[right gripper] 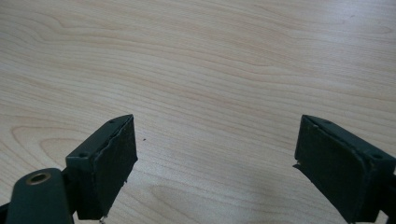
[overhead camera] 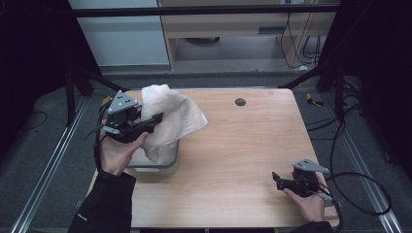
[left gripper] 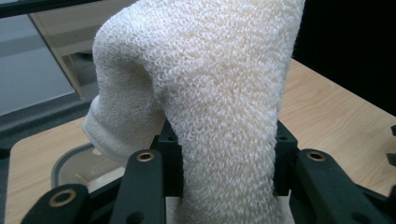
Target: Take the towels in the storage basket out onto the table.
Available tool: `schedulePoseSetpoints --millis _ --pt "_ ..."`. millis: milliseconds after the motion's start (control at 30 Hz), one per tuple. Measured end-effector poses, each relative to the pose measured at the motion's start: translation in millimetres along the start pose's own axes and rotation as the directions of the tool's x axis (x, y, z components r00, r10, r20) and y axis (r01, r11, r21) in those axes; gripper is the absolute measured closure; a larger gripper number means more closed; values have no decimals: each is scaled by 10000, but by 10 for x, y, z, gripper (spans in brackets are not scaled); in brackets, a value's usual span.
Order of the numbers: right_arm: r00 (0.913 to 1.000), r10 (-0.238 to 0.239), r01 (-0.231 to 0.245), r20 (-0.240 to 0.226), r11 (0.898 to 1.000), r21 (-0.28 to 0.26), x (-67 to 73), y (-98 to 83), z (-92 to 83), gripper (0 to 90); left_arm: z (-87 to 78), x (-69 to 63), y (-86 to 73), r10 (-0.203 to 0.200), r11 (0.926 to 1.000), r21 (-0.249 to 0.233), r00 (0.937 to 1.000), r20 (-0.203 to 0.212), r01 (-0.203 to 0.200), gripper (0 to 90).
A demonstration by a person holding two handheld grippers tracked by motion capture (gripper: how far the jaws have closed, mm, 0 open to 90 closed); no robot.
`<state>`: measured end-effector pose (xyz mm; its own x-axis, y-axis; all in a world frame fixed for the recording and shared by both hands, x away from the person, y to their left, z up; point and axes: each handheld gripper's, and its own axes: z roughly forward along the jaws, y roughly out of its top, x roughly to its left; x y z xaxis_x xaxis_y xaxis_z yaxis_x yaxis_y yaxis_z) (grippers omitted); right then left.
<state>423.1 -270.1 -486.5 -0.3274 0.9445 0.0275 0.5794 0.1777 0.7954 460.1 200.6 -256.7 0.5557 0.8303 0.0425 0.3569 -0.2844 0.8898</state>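
A cream terry towel [overhead camera: 170,114] hangs bunched in the air at the table's left side, above a grey bin [overhead camera: 163,165]. My left gripper [overhead camera: 155,119] is shut on the towel; in the left gripper view the towel [left gripper: 219,93] rises thick between the two black jaws and the bin's rim [left gripper: 70,161] shows below it. My right gripper [overhead camera: 278,178] rests low near the table's front right corner. In the right gripper view its fingers [right gripper: 105,163] stand wide apart over bare wood, with nothing between them.
The wooden table [overhead camera: 243,145] has a small dark round hole [overhead camera: 240,102] near its far edge. Black cables [overhead camera: 359,179] loop on the floor at the right. Metal frame rails run along both sides, and a cabinet stands beyond the table.
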Motion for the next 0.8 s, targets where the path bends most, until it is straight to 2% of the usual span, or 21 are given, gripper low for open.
schedulePoseSetpoints --millis 333,800 --pt "10000 -36 36 15 10000 -34 -4 0 0 128 141 -220 99 341 9994 67 9982 489 -345 590" --pt "10000 -42 42 46 9999 -118 -17 5 -12 131 448 -508 156 693 9971 230 9899 1239 -727 590"
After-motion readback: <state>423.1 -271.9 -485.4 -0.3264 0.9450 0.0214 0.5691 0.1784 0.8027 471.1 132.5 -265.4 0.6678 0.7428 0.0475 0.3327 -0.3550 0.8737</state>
